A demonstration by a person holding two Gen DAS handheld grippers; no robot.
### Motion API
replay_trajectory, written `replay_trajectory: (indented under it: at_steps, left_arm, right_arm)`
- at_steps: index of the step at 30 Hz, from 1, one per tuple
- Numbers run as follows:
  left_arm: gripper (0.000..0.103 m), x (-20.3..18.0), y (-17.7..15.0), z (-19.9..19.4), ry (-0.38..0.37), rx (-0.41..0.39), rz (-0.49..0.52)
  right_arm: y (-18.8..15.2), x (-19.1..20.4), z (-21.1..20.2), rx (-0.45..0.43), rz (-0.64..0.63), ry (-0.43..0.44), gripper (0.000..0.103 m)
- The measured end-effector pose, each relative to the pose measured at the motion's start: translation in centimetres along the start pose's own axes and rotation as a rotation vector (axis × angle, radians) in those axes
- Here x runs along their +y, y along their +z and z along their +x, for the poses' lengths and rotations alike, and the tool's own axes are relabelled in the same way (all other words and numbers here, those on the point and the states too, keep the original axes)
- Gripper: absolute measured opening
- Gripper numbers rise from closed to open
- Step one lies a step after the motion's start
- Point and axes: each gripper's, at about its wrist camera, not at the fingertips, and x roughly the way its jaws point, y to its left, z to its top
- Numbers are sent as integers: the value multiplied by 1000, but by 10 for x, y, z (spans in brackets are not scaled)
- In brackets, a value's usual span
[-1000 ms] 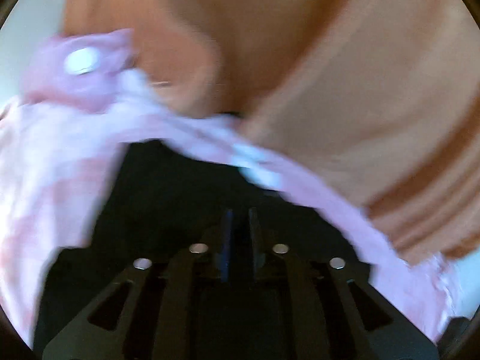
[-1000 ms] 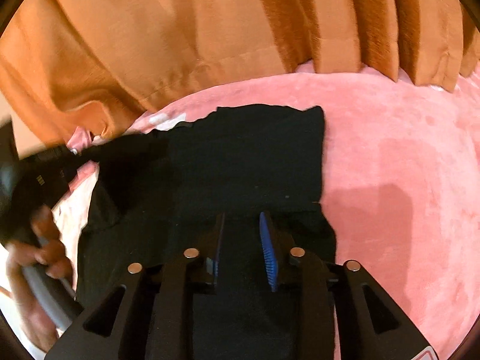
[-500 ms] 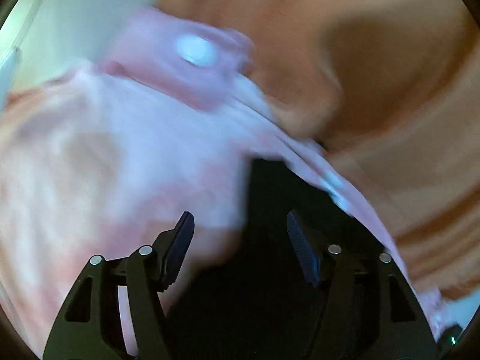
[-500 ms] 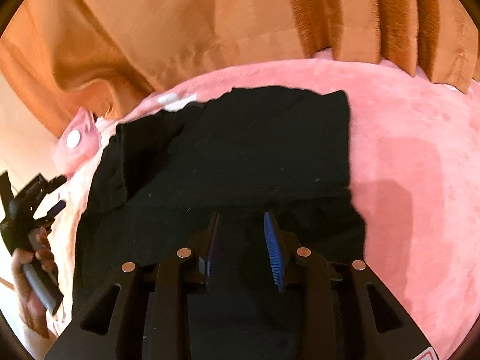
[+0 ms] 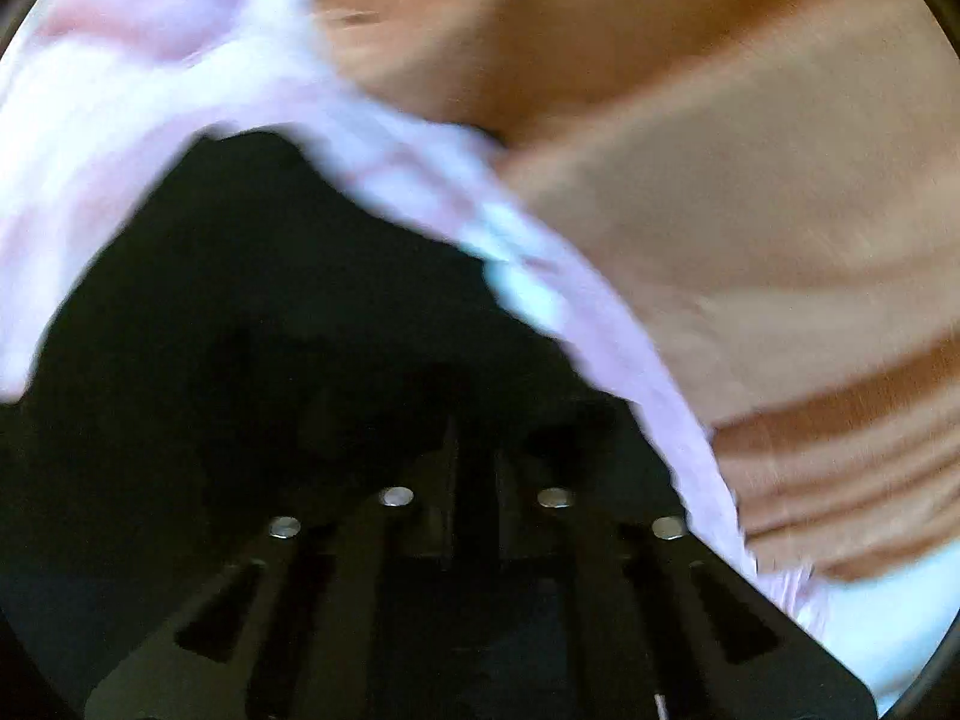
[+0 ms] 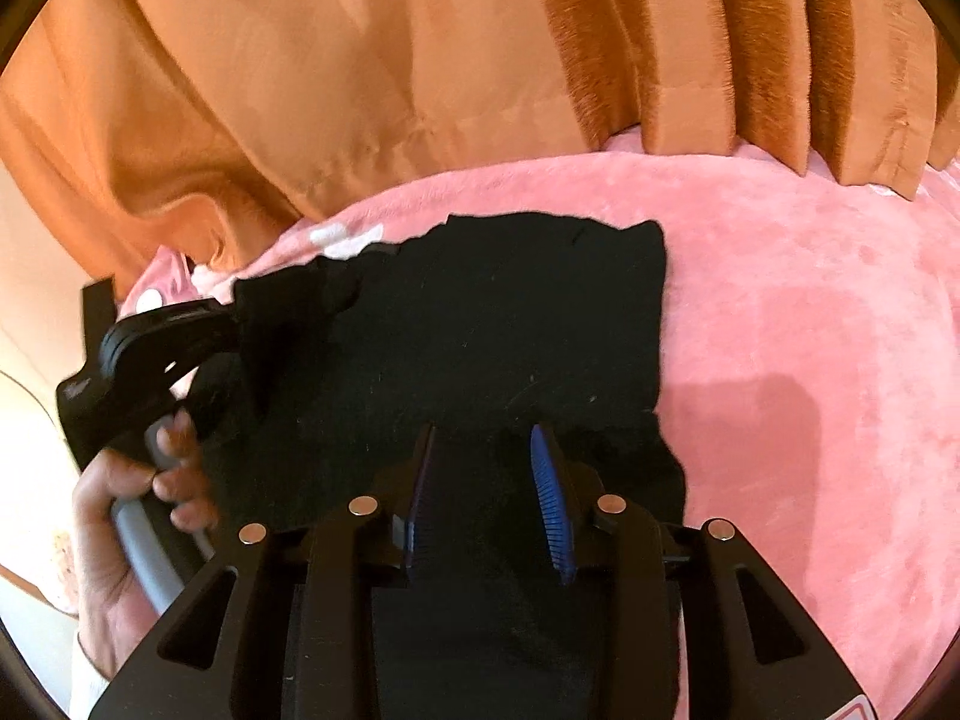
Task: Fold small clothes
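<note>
A black garment (image 6: 480,330) lies spread on a pink plush blanket (image 6: 810,360). My right gripper (image 6: 486,480) sits low over its near edge, blue-padded fingers (image 6: 549,498) a hand's width apart with black cloth between them; whether they pinch it I cannot tell. My left gripper (image 5: 474,468) has its fingers nearly together on the garment's left edge (image 5: 270,300). In the right wrist view it (image 6: 240,324) holds that corner lifted off the blanket, with the hand on its handle.
An orange curtain (image 6: 420,60) hangs right behind the blanket and drapes onto its far edge. A pink cushion with a white spot (image 6: 156,294) lies at the far left. The blanket stretches wide to the right of the garment.
My left gripper, open and away from the garment half a second ago, has come back and shut on its left corner. The right gripper has stayed over the near edge.
</note>
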Motion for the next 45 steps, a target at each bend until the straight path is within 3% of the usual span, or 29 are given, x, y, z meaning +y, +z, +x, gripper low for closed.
replay_trajectory:
  at_steps: [2, 4, 6, 9, 14, 15, 17, 20, 22, 25, 26, 28, 29, 32, 34, 35, 38, 41, 43, 44, 45]
  left_arm:
    - [8, -47, -12, -7, -48, -8, 153]
    - [11, -88, -35, -9, -71, 32, 308]
    - [22, -97, -60, -15, -94, 63, 363]
    - [45, -57, -76, -31, -84, 66, 265]
    - [50, 65, -66, -66, 97, 0, -33]
    - [49, 79, -62, -67, 111, 5, -87]
    - [49, 106, -50, -71, 42, 1, -217]
    - [52, 111, -38, -75, 71, -31, -213]
    - [52, 117, -37, -75, 62, -37, -214]
    - [48, 122, -35, -79, 59, -51, -208]
    - [42, 122, -33, -79, 69, -56, -199]
    - [19, 122, -23, -74, 84, -62, -181]
    - [10, 124, -21, -73, 82, -62, -183]
    - [6, 133, -13, -83, 52, -100, -229]
    - [6, 134, -9, -89, 65, -121, -223]
    - [6, 135, -8, -88, 76, -120, -224]
    - [6, 140, -11, -81, 81, -94, -262]
    - [7, 132, -9, -84, 96, -108, -222]
    - [18, 131, -7, -82, 85, -101, -223]
    - [31, 132, -6, -79, 68, -86, -233]
    - [33, 133, -6, -77, 60, -80, -245]
  right_arm:
    - [3, -4, -4, -12, 9, -2, 34]
    - [6, -8, -6, -20, 22, -8, 35]
    - [8, -13, -5, -22, 38, -19, 36]
    - [9, -21, -2, -7, 53, -27, 36]
    - [11, -10, 5, 11, -12, -36, 42]
    - [10, -3, 7, 4, -56, -54, 42]
    - [11, 12, 12, -17, -151, -103, 43]
    - [12, 49, 28, -16, -318, -110, 44]
    - [10, 68, 41, -4, -391, -84, 52]
    - [6, 92, 78, 55, -479, -66, 53]
    - [6, 97, 91, 75, -494, -74, 48]
    - [12, 98, 99, 76, -499, -54, 21]
    - [21, 94, 93, 77, -460, -28, 7]
    - [51, 64, 49, -32, -286, 41, 7]
    - [64, 16, 19, -75, -80, 108, 7]
    - [64, -14, 15, -64, 16, 117, 7]
    - [50, -56, 30, -1, 124, 54, 7]
    - [36, -72, 49, 52, 208, 135, 12]
    - [39, -70, 55, 60, 215, 152, 16]
    - [41, -68, 56, 60, 211, 152, 19]
    - [42, -66, 56, 59, 204, 157, 25]
